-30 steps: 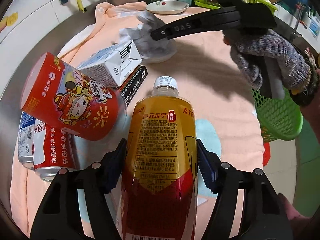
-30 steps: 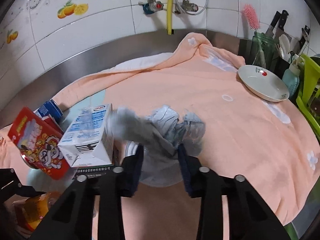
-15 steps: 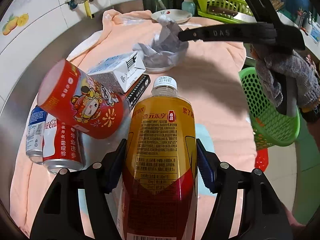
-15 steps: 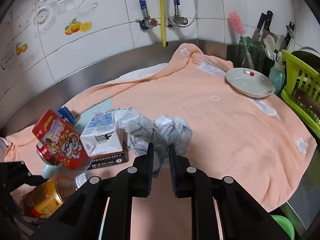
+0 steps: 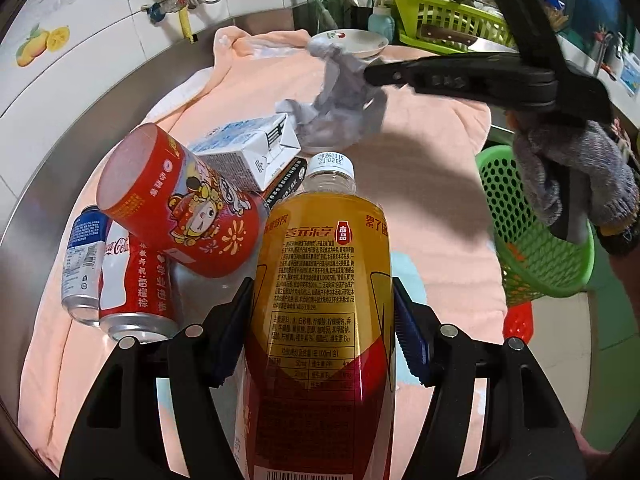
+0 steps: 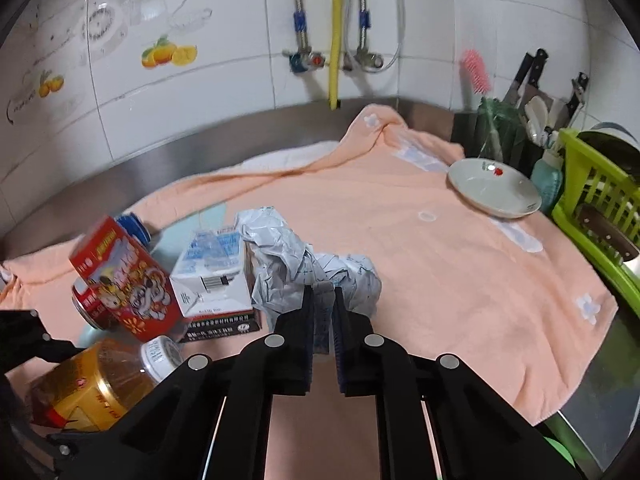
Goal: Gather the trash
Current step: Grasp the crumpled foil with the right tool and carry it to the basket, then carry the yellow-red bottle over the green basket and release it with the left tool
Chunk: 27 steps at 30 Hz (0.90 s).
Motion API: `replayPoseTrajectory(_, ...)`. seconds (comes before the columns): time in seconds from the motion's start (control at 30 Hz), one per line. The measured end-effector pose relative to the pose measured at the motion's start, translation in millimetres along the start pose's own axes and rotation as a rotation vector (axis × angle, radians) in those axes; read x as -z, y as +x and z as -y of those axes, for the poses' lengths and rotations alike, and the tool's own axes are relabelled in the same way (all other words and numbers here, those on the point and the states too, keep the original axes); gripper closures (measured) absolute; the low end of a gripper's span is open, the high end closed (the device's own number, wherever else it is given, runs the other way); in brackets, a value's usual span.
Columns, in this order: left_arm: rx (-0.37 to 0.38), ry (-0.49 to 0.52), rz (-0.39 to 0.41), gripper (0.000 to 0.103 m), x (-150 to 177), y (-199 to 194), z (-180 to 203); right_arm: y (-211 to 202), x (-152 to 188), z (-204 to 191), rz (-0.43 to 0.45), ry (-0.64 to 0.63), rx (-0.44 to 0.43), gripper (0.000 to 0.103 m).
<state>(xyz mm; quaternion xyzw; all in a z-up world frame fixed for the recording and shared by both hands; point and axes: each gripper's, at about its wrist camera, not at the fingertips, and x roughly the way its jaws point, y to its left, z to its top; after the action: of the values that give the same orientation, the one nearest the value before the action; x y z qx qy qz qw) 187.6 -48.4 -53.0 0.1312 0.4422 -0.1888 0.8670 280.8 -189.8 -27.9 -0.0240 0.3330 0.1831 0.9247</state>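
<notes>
White wall tiles (image 6: 224,92) fill the upper half of the right wrist view, some printed with orange fruit and faint teapot outlines. At top centre a yellow hose (image 6: 335,36) hangs between two braided water lines with valves. A steel backsplash (image 6: 200,152) curves beneath them, behind the surface. At lower right of the left wrist view lies a pale green floor (image 5: 612,320).

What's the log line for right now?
left gripper: shut on bottle | right gripper: shut on crumpled paper | green basket: nearby
</notes>
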Motion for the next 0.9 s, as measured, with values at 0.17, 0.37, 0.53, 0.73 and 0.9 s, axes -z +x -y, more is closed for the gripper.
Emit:
replayPoseTrajectory(0.17, 0.008, -0.001, 0.012, 0.039, 0, -4, 4, -39, -5, 8, 0.061, 0.027, 0.005, 0.095)
replayPoseTrajectory(0.37, 0.044, 0.021, 0.045, 0.039, -5, -13, 23, -106, 20, 30, 0.093, 0.058, 0.063, 0.095)
replayPoseTrajectory(0.53, 0.083, 0.054, 0.067, 0.039, -12, -17, 46, -139, 65, 61, 0.032, 0.089, 0.153, 0.095)
replayPoseTrajectory(0.73, 0.136, 0.097, 0.079, 0.039, -21, -17, 87, -141, 129, 103, -0.094, 0.165, 0.245, 0.094)
replayPoseTrajectory(0.9, 0.164, 0.144, 0.074, 0.039, -29, -13, 122, -127, 165, 134, -0.162, 0.22, 0.276, 0.093)
